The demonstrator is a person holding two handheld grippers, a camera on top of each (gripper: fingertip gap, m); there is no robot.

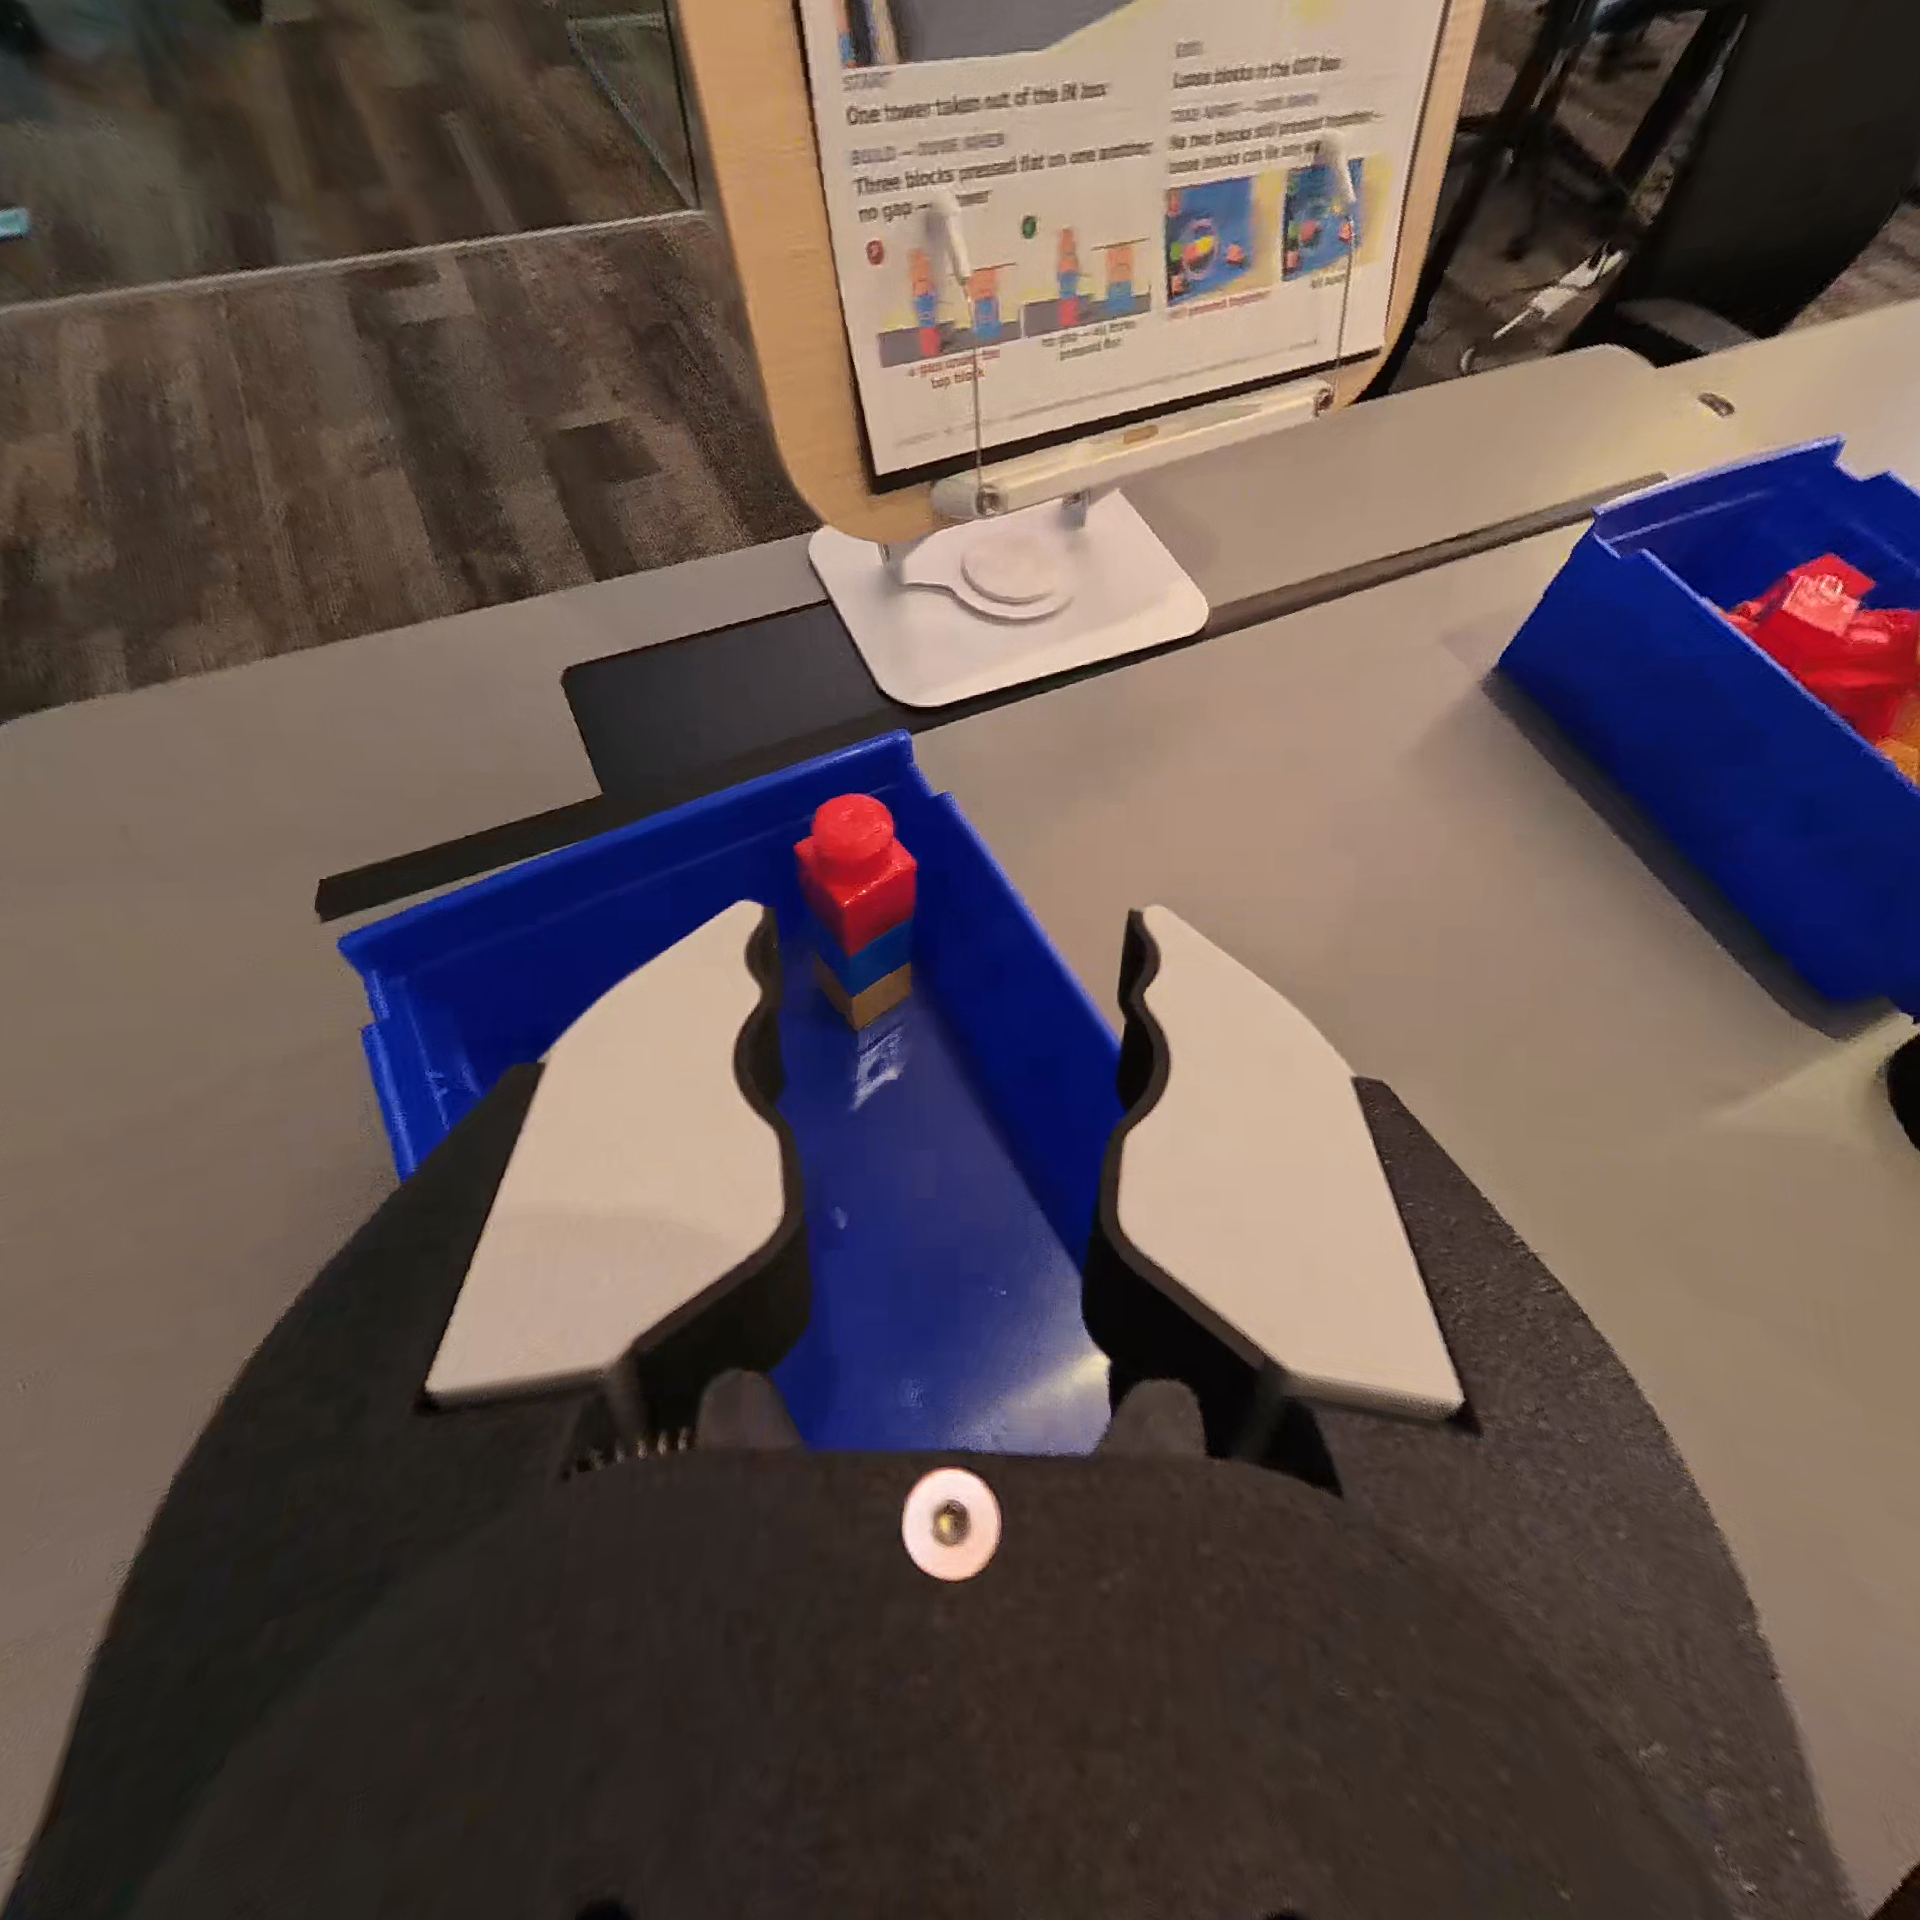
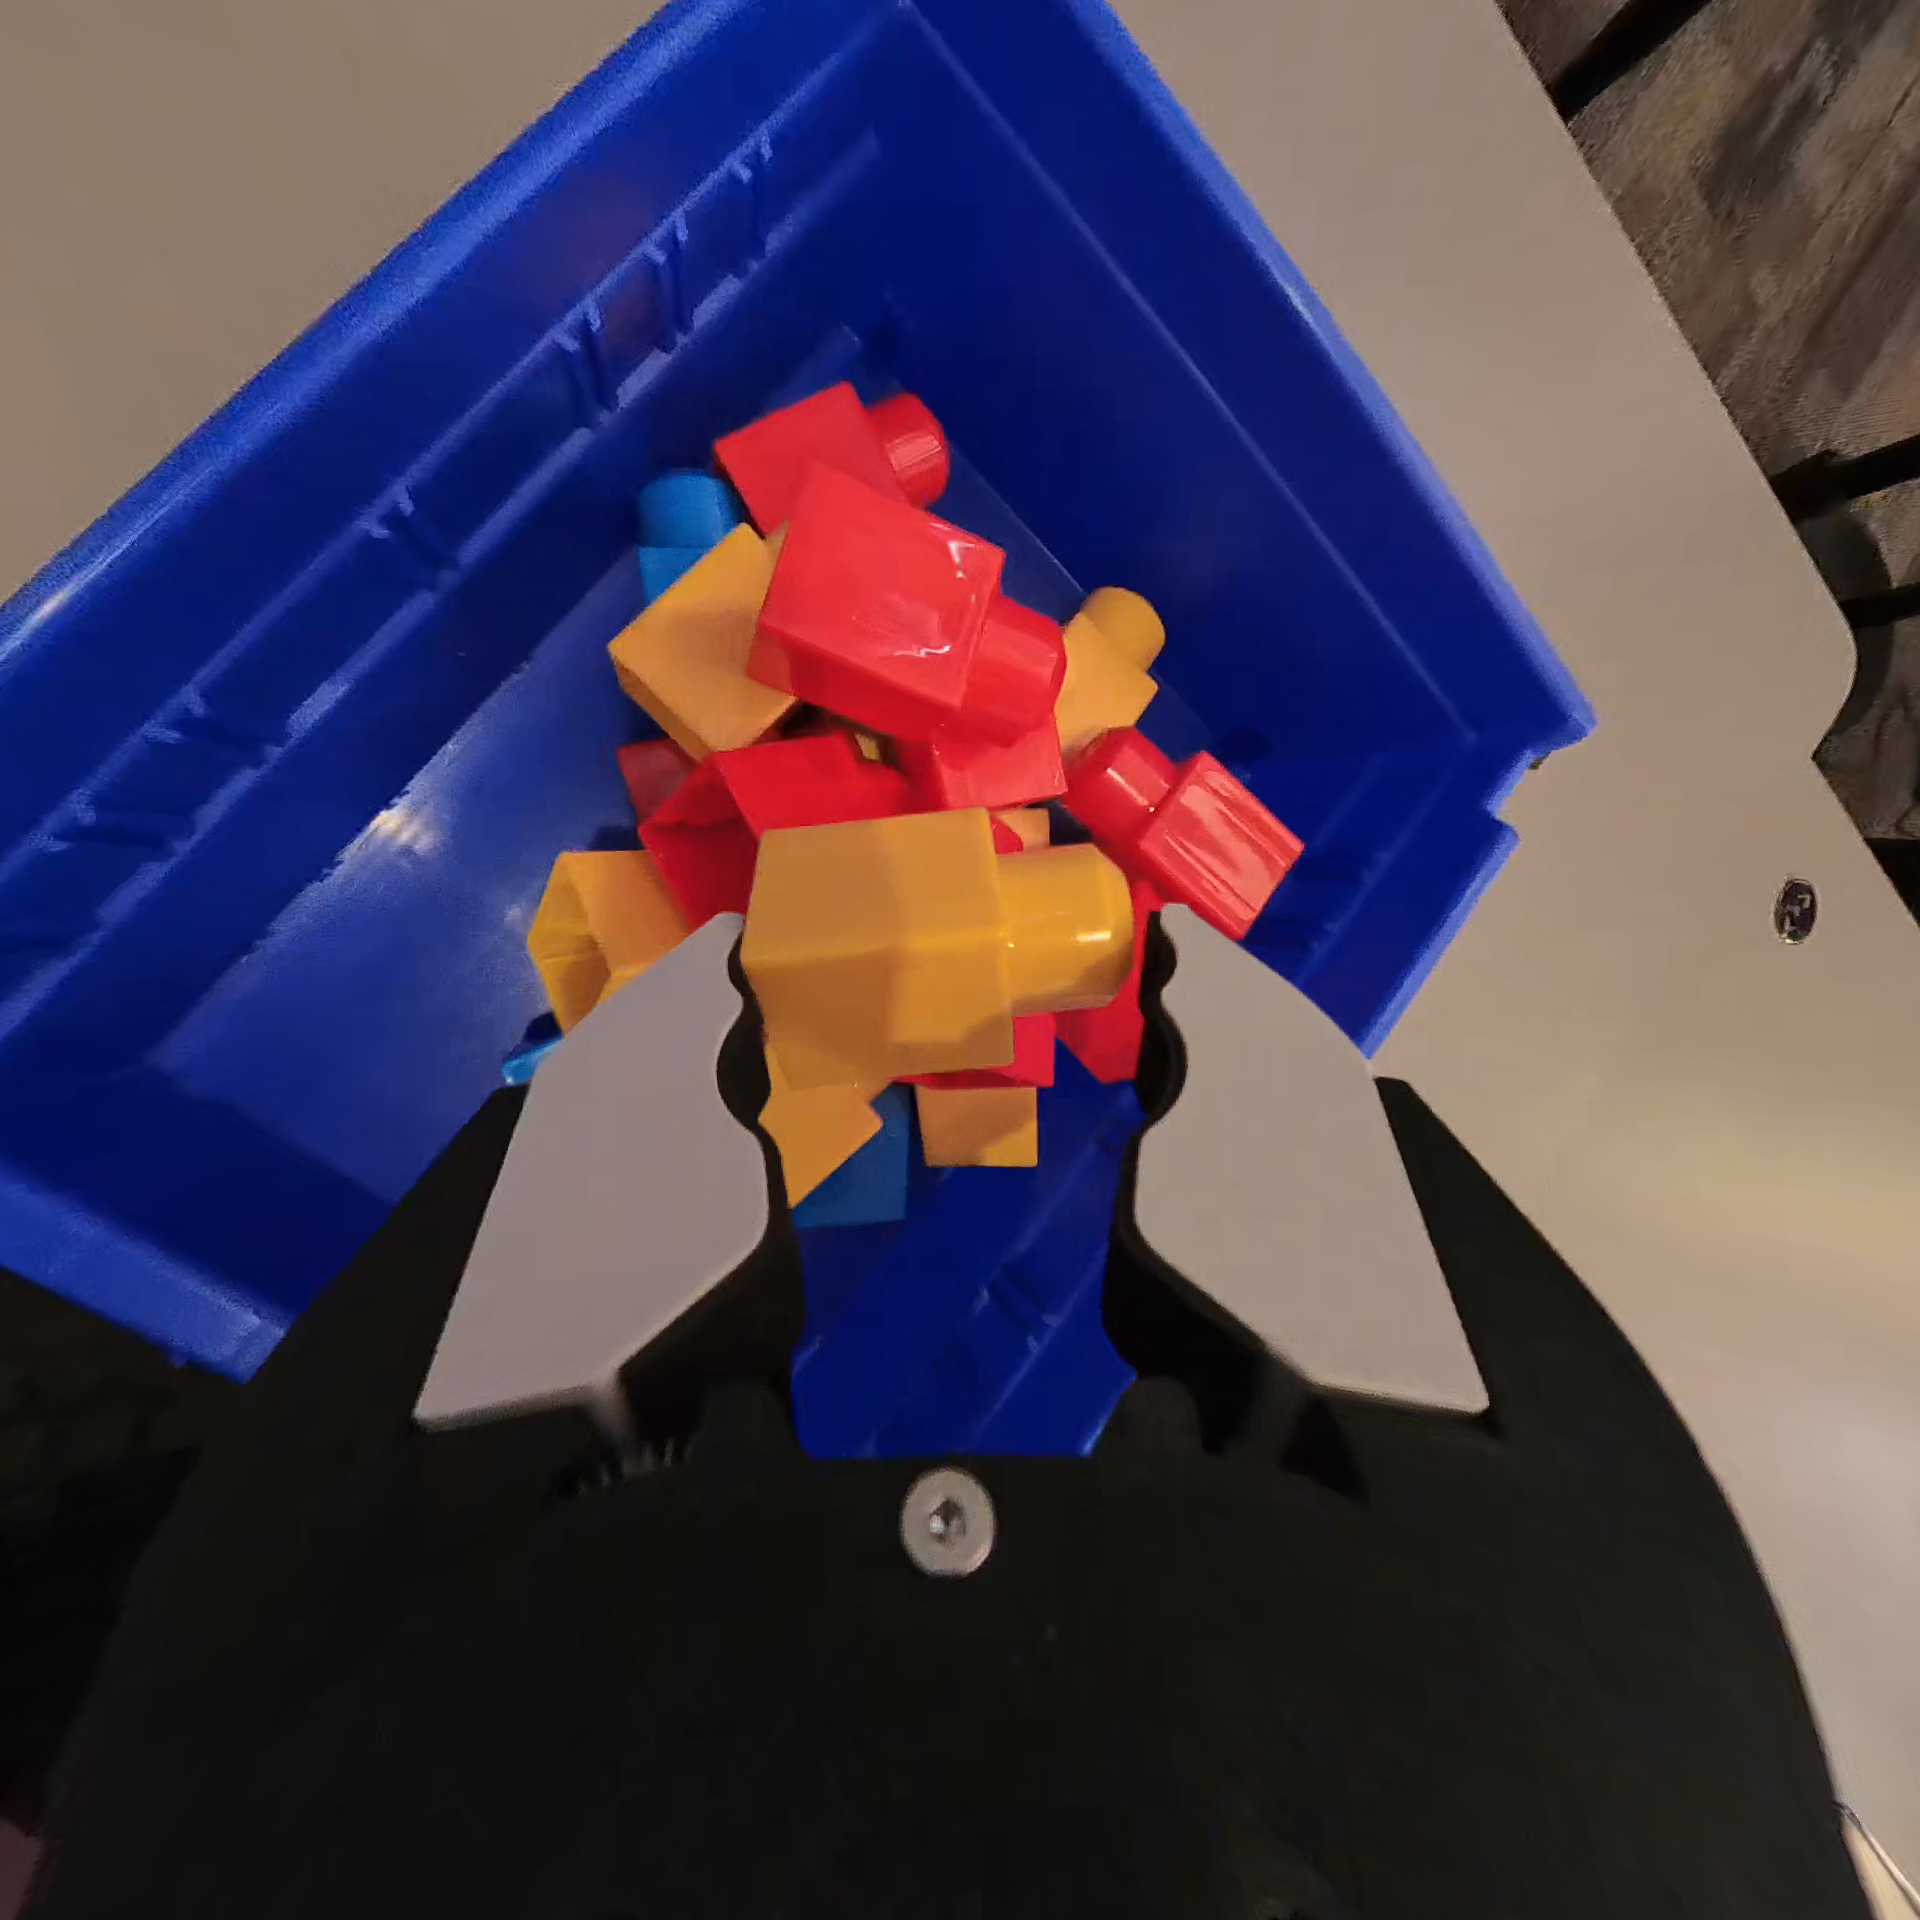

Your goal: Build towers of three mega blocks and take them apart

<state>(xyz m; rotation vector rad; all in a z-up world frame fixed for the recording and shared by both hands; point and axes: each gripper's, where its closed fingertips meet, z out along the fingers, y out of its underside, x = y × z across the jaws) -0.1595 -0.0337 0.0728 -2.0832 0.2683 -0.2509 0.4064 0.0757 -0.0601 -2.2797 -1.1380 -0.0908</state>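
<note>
In the left wrist view a three-block tower point(image 1: 858, 914), red on blue on tan, stands upright at the far end of a blue bin point(image 1: 623, 883). My left gripper point(image 1: 945, 920) is open and empty above this bin, just short of the tower and not touching it. In the right wrist view my right gripper point(image 2: 948, 925) is over a second blue bin point(image 2: 1195, 416) with a pile of several loose red, yellow and blue blocks point(image 2: 883, 623). It is shut on a yellow block point(image 2: 894, 945), held lengthwise with its stud against the right finger.
A stand point(image 1: 1008, 603) with an instruction sheet is on the grey table point(image 1: 1299, 883) behind the tower bin. The bin of loose blocks also shows at the right edge of the left wrist view point(image 1: 1704, 727). The table's edge and floor lie to the right point(image 2: 1766, 260). The left gripper's tips are roughly 60 centimeters from the right gripper's.
</note>
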